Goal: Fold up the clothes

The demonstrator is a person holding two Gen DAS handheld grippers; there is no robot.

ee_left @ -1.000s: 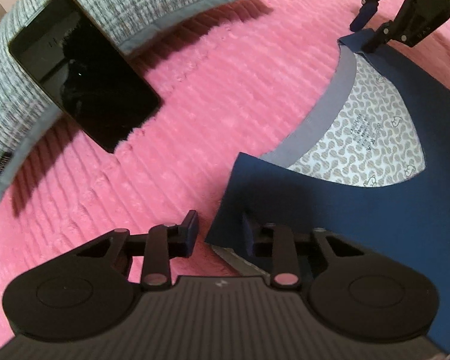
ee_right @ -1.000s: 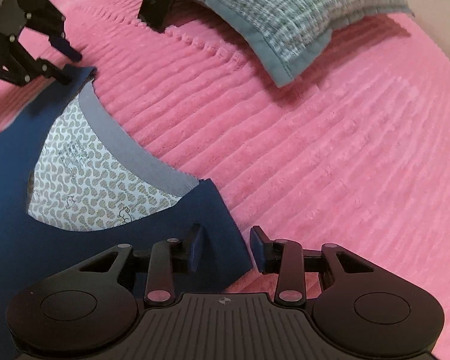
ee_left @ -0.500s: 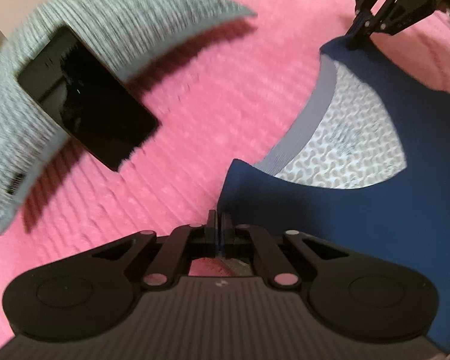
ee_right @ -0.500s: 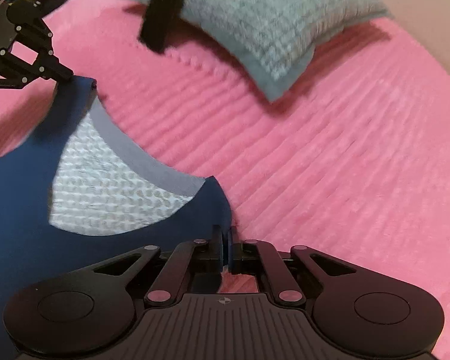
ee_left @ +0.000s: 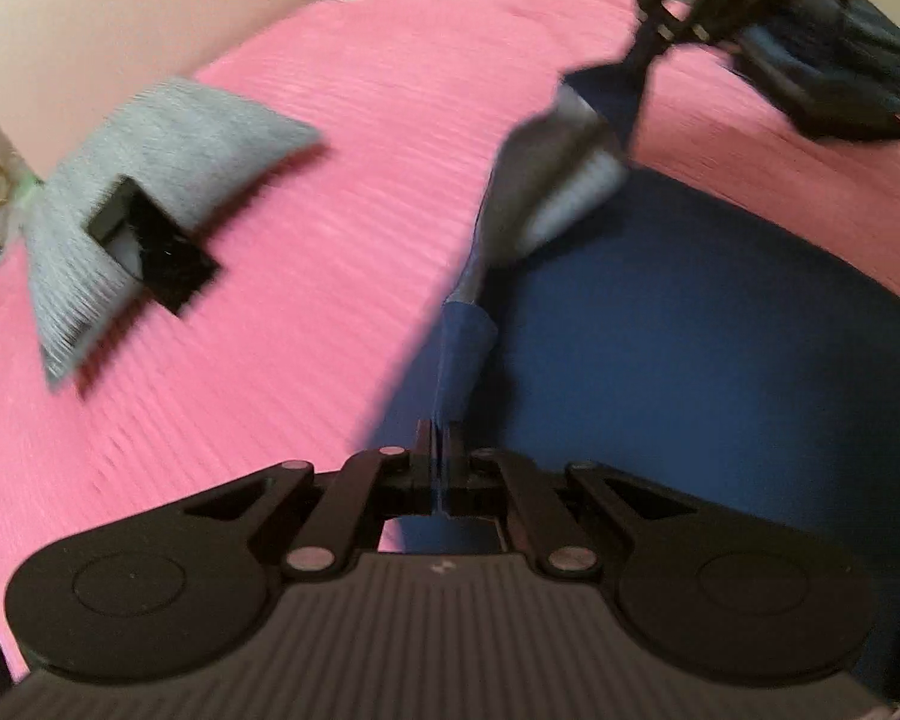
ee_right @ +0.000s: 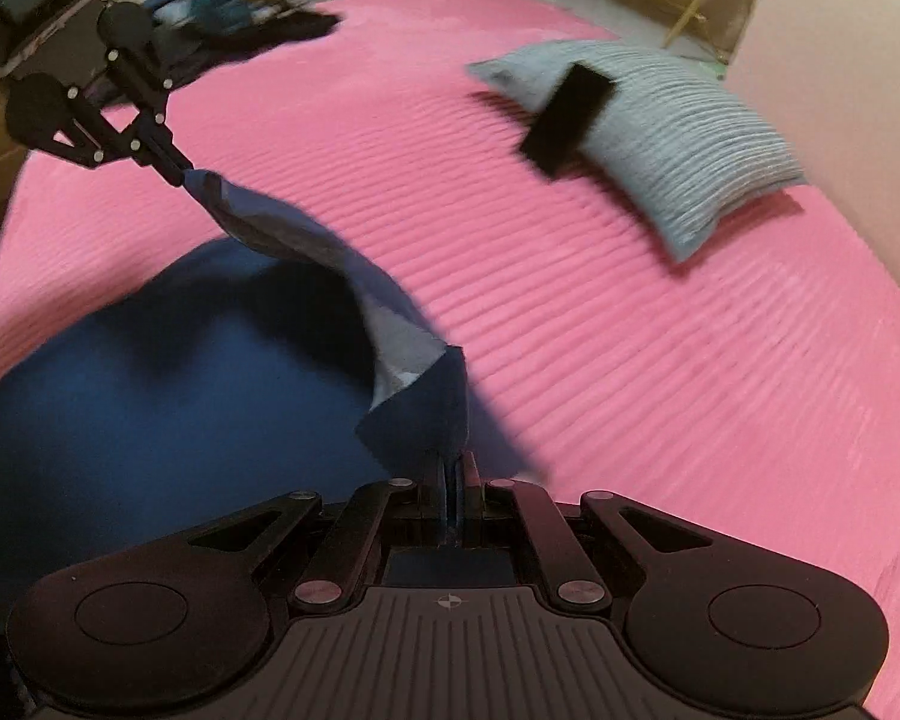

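A navy blue shirt (ee_left: 690, 324) with a grey neckband lies on the pink bed and is lifted at its top edge. My left gripper (ee_left: 441, 456) is shut on one shoulder corner of the shirt. My right gripper (ee_right: 453, 480) is shut on the other shoulder corner (ee_right: 426, 408). The neckline (ee_right: 306, 240) hangs stretched between the two grippers above the bed. The right gripper shows at the top right of the left wrist view (ee_left: 648, 54). The left gripper shows at the top left of the right wrist view (ee_right: 180, 171).
A grey pillow (ee_left: 168, 144) lies on the pink bedspread (ee_left: 306, 324) with a black phone (ee_left: 156, 246) leaning on it. A pile of dark clothes (ee_left: 834, 78) sits at the bed's far side. A wall borders the bed.
Both grippers went from open to shut on the shirt's shoulder corners, then rose, lifting the top edge off the bed. The view is blurred from motion.
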